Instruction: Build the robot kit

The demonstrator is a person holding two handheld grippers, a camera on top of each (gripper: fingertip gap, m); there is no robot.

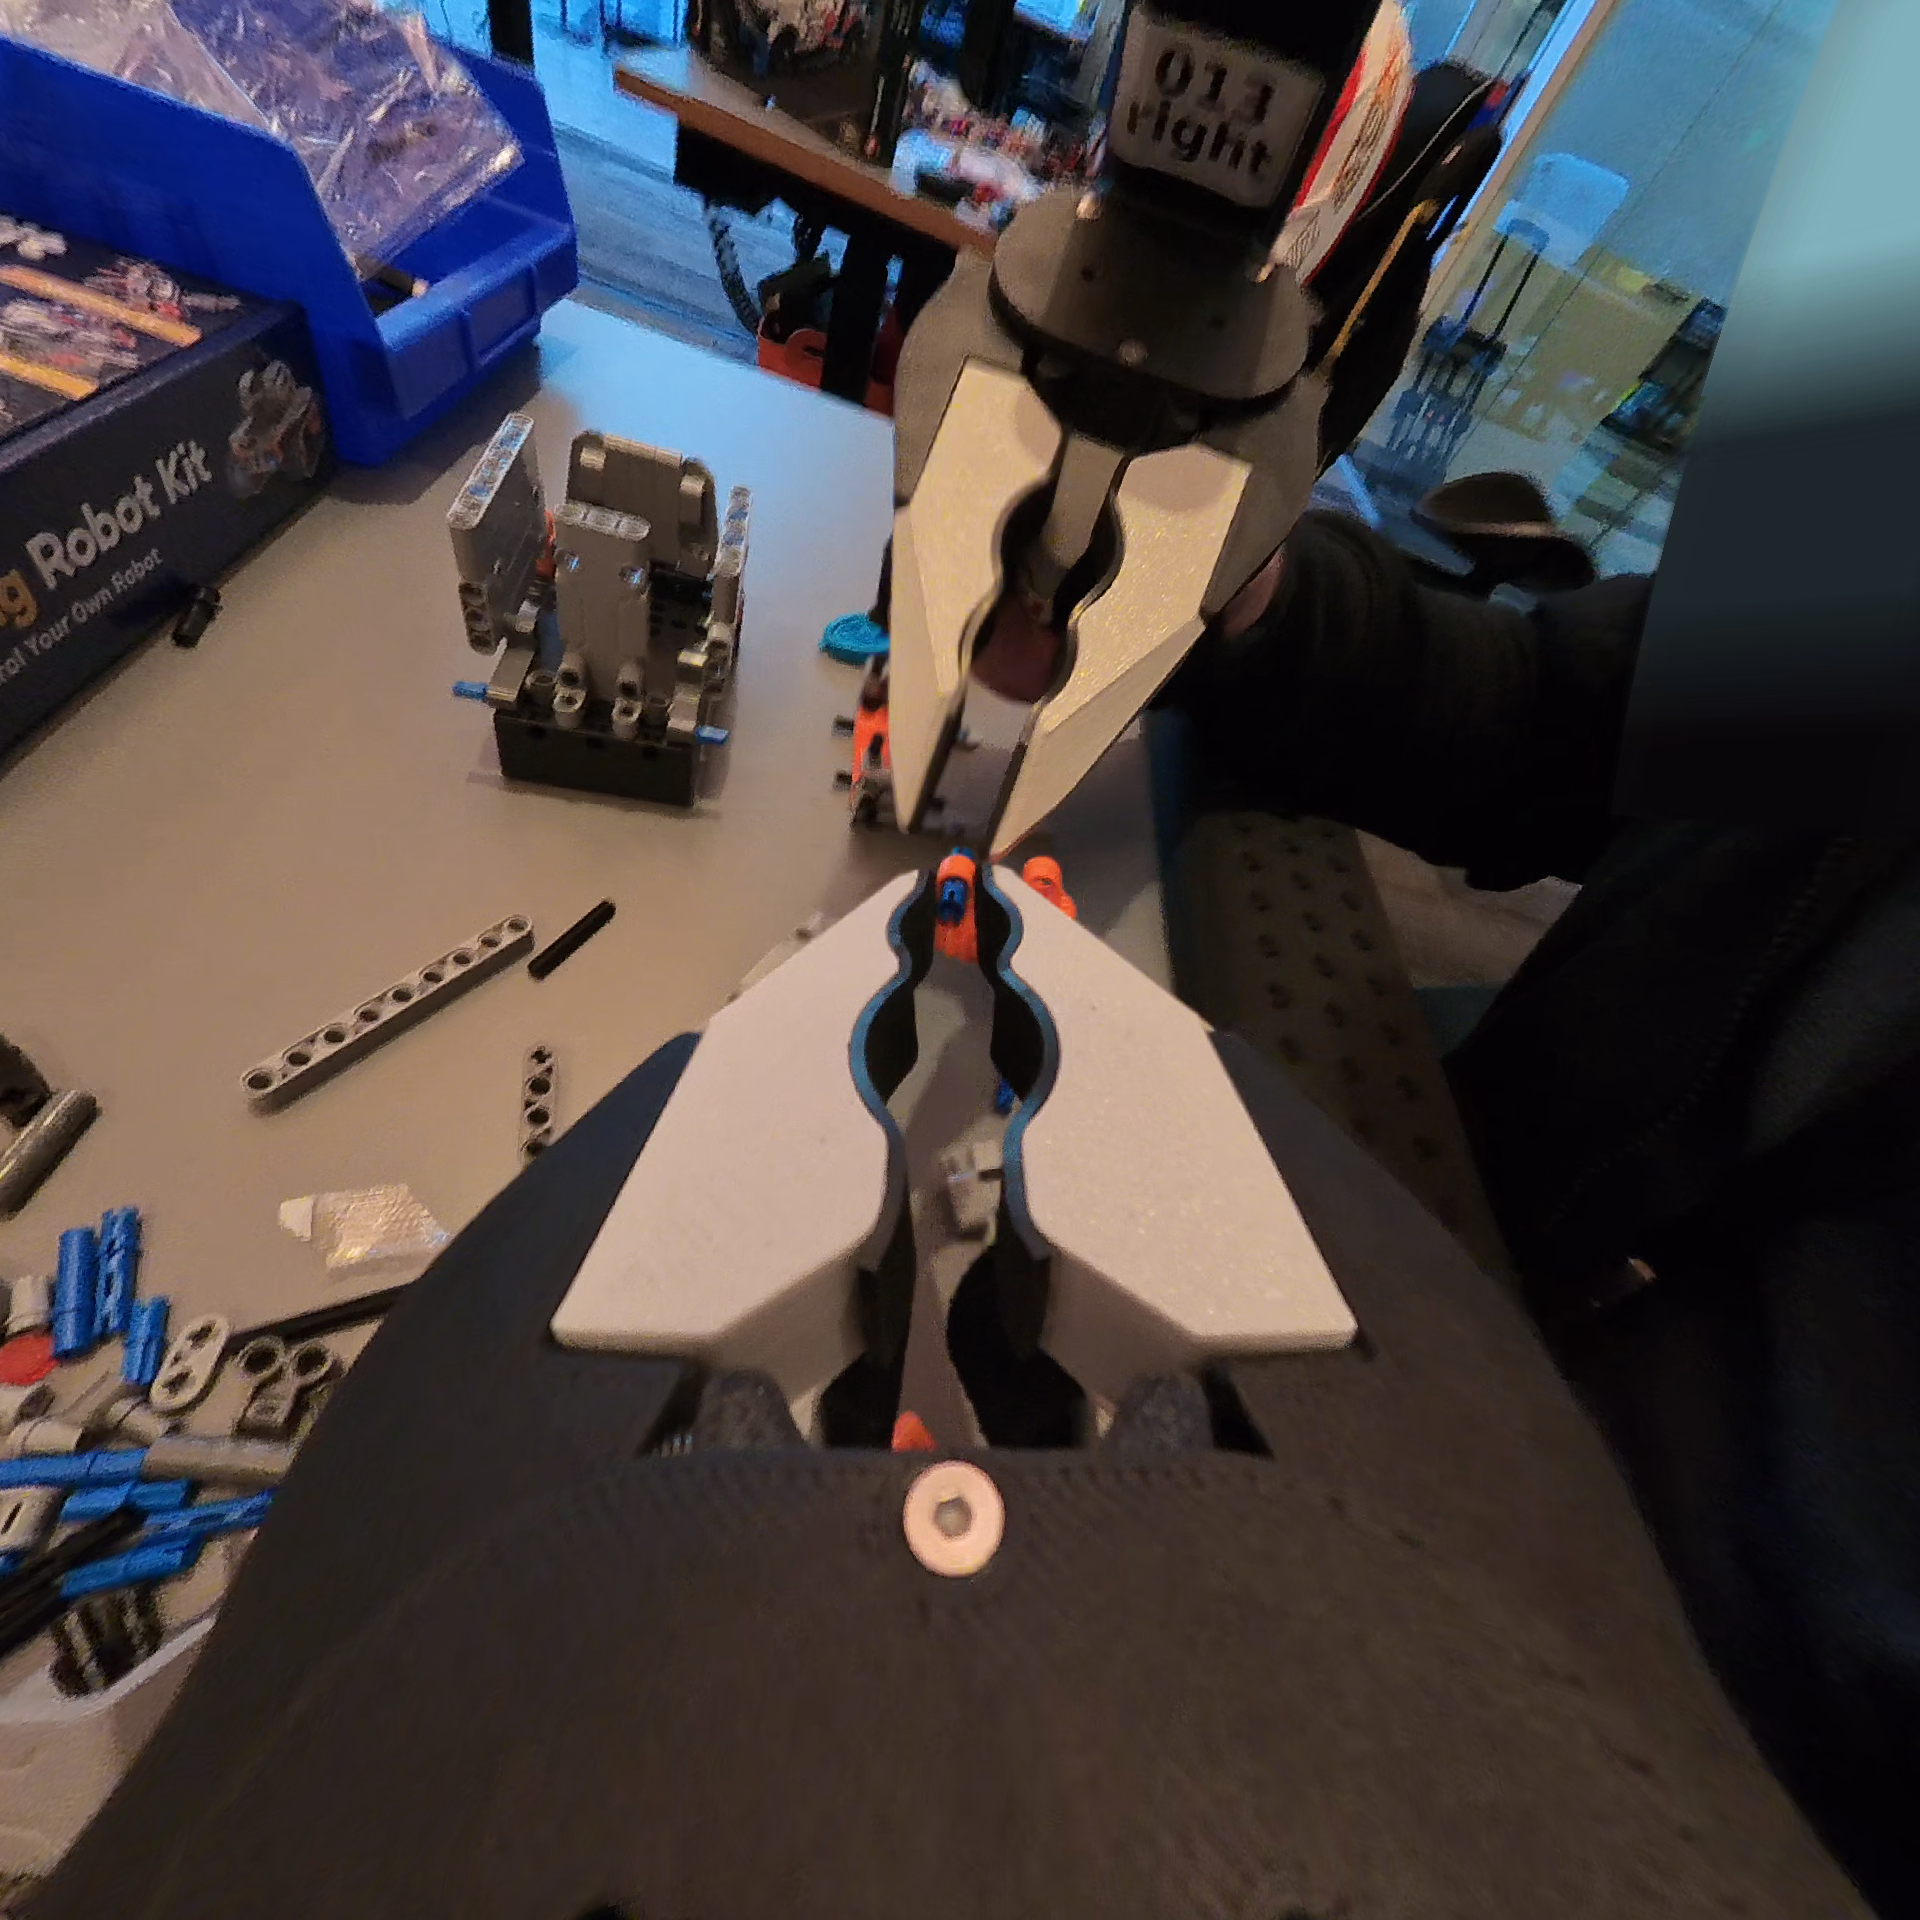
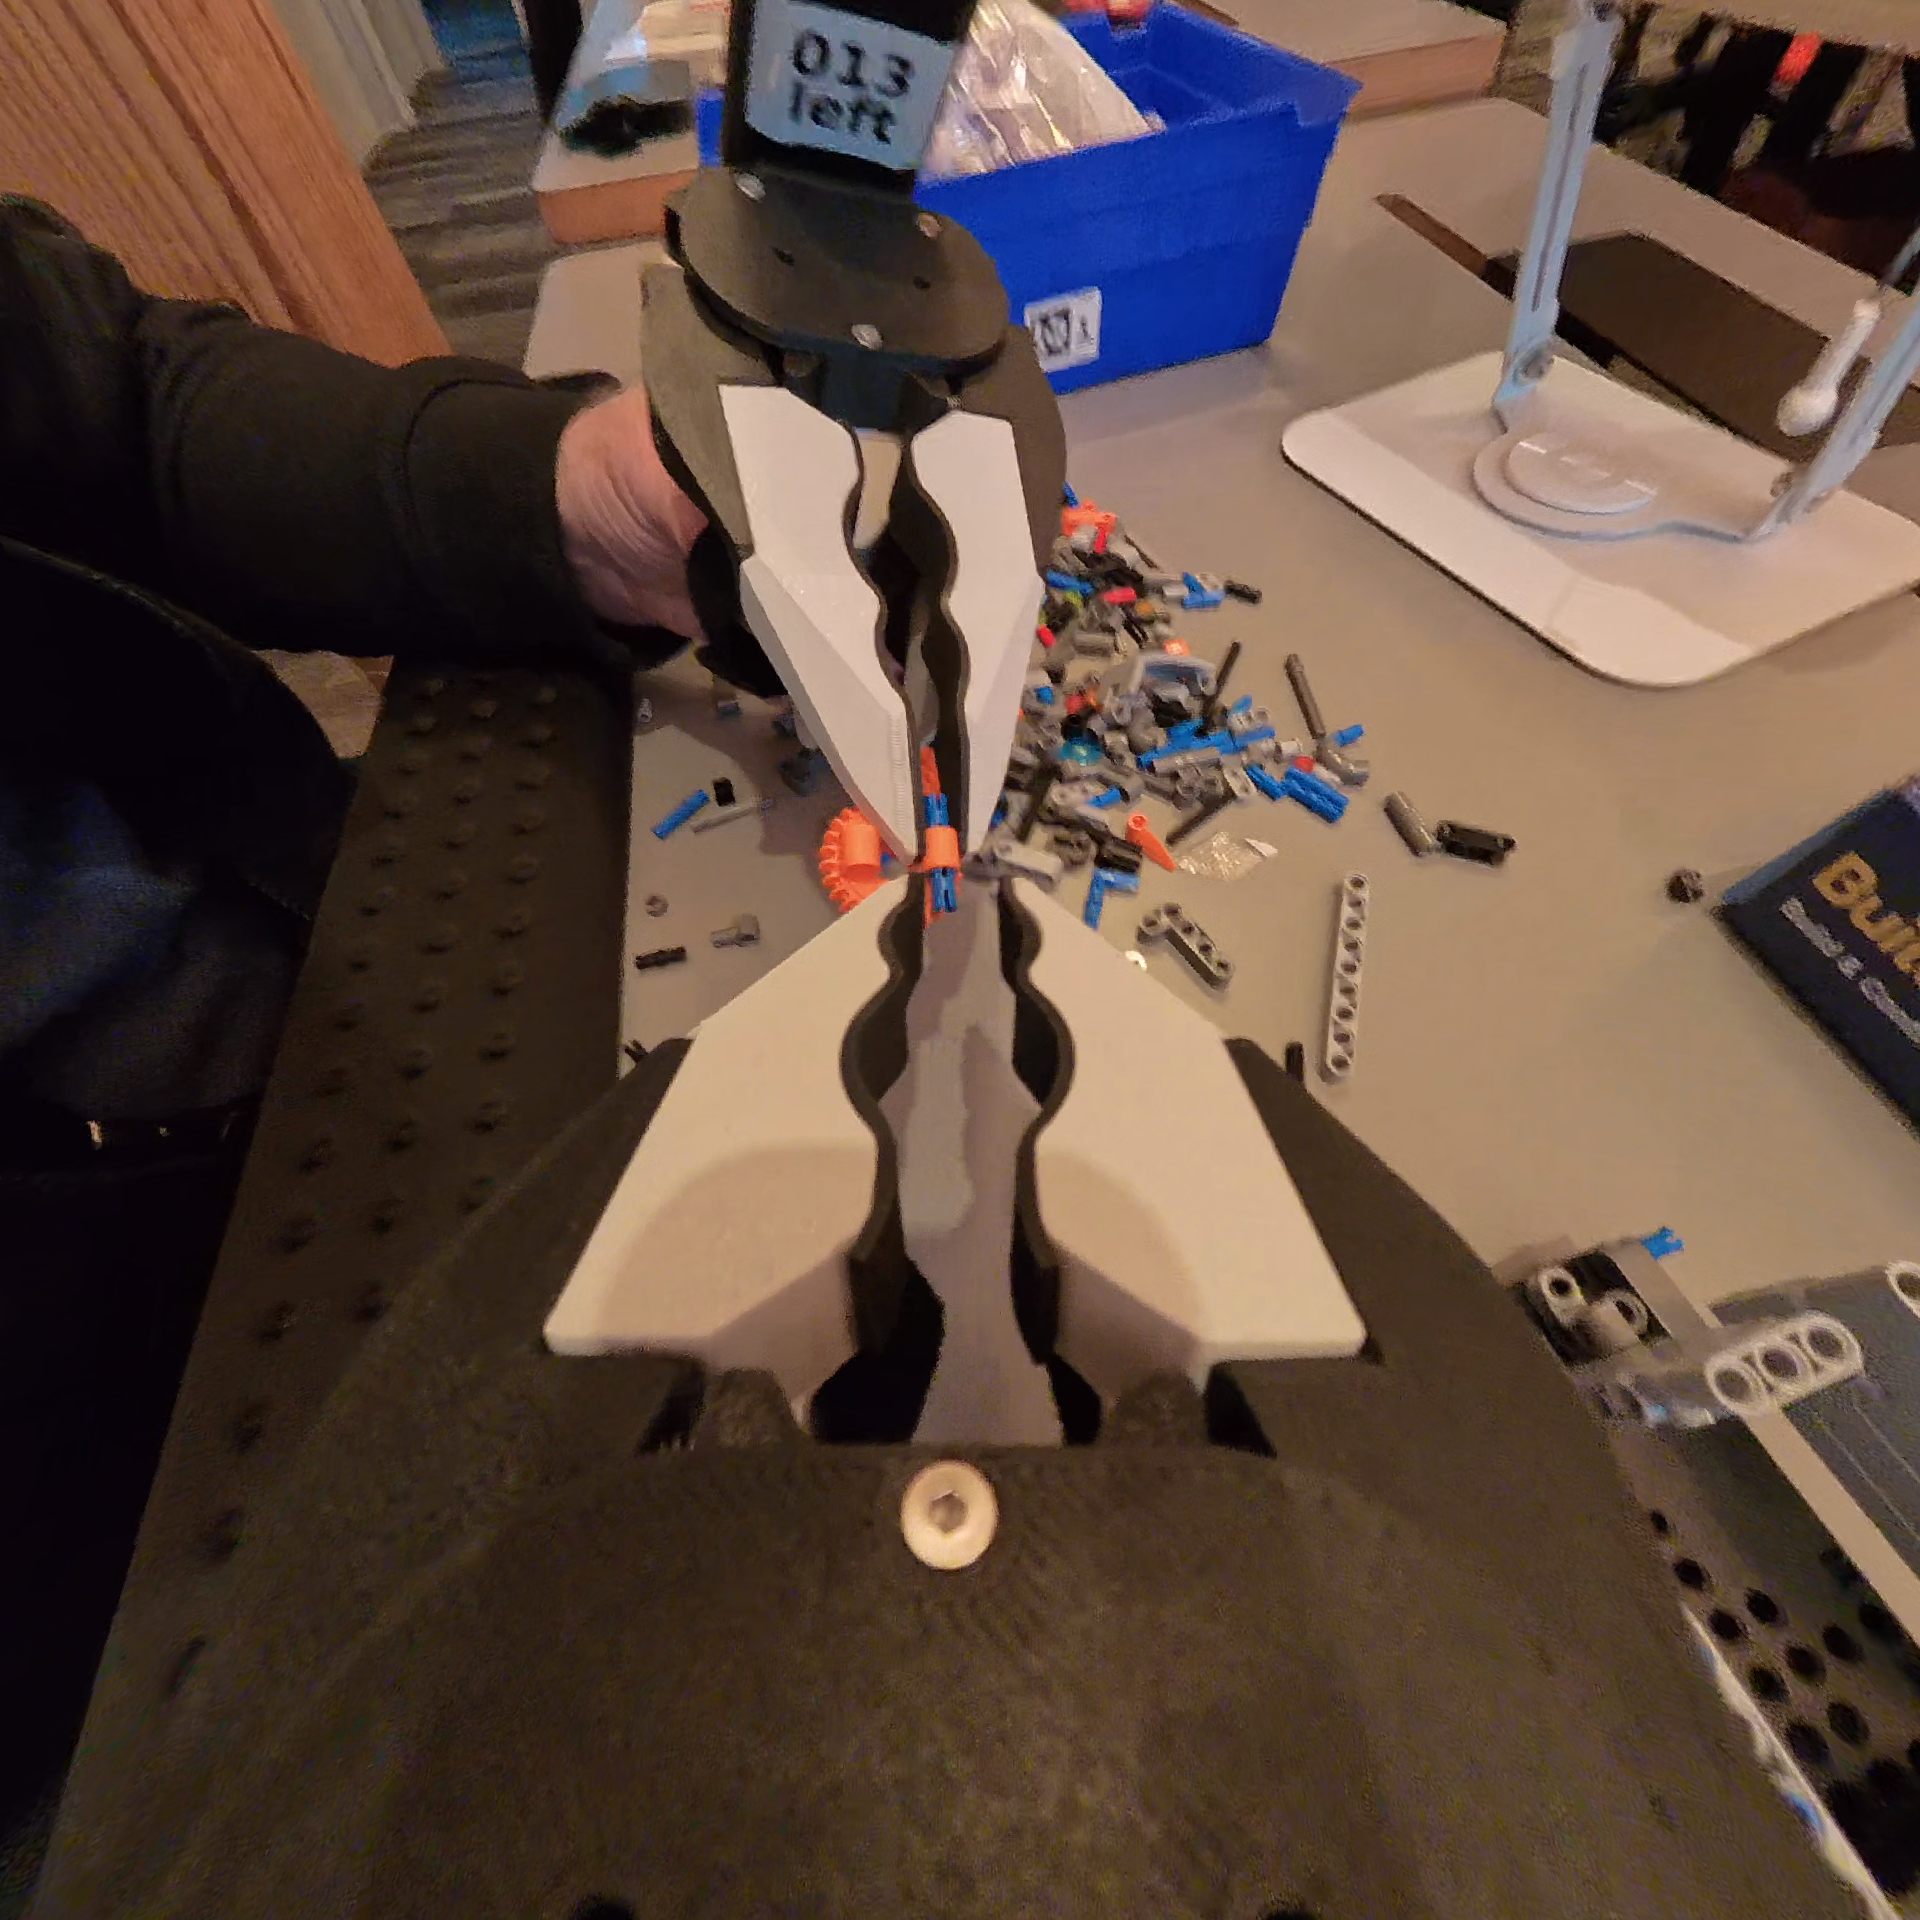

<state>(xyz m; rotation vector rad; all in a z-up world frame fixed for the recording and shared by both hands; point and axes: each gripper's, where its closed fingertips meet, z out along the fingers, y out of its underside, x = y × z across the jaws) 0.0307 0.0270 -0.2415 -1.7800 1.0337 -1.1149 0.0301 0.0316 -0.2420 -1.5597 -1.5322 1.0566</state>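
Here the left gripper (image 1: 954,883) is pinching an orange connector with a blue pin (image 1: 956,904), fingers clamped on it, above the bench (image 1: 312,831). The right gripper (image 2: 961,894) is meeting it tip to tip, fingers slightly apart around the pin's end. The grey block assembly (image 1: 603,613) is standing at ten o'clock. Keeping both tips aligned looks essential; the piece is tiny.

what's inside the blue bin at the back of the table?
Blue bin holds crumpled clear plastic bags, piled above the rim. Whatever the bags contain, and anything beneath them, is covered.
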